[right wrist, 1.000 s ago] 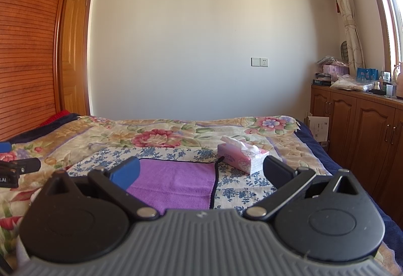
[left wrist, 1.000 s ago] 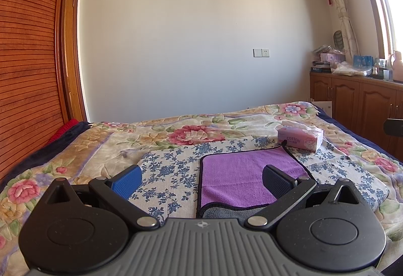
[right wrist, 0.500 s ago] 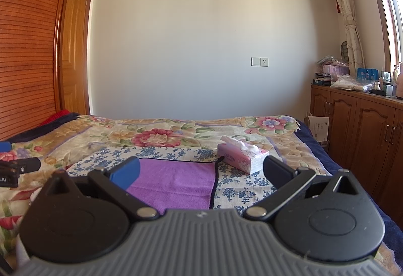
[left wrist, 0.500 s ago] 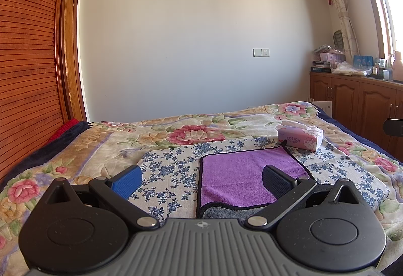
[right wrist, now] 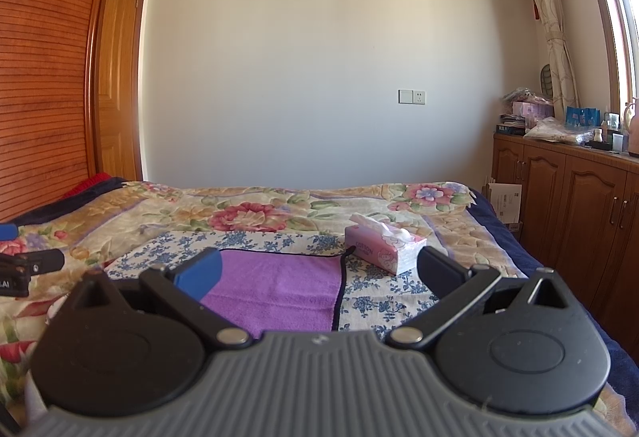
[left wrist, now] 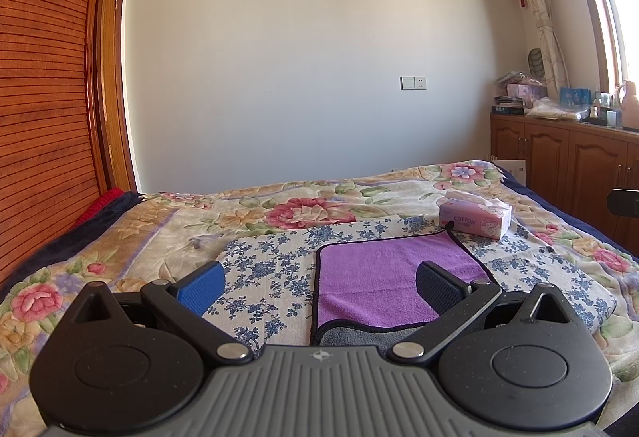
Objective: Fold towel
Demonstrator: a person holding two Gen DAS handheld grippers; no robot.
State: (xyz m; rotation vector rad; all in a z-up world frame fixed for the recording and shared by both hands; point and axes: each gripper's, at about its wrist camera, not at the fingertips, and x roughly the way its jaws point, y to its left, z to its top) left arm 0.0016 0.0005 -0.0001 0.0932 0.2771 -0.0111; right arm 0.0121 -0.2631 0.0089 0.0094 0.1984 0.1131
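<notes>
A purple towel [left wrist: 379, 277] with a dark edge and grey underside lies flat on a blue-flowered cloth [left wrist: 271, 269] on the bed. It also shows in the right wrist view [right wrist: 279, 293]. My left gripper [left wrist: 319, 287] is open and empty, held above the towel's near left corner. My right gripper [right wrist: 319, 273] is open and empty, held above the towel's near right part. The left gripper's body [right wrist: 24, 269] shows at the left edge of the right wrist view.
A pink tissue box [left wrist: 475, 217] stands on the bed just beyond the towel's far right corner, also in the right wrist view [right wrist: 383, 247]. A wooden wardrobe [left wrist: 44, 97] is at the left. Wooden cabinets [right wrist: 567, 197] with clutter line the right wall.
</notes>
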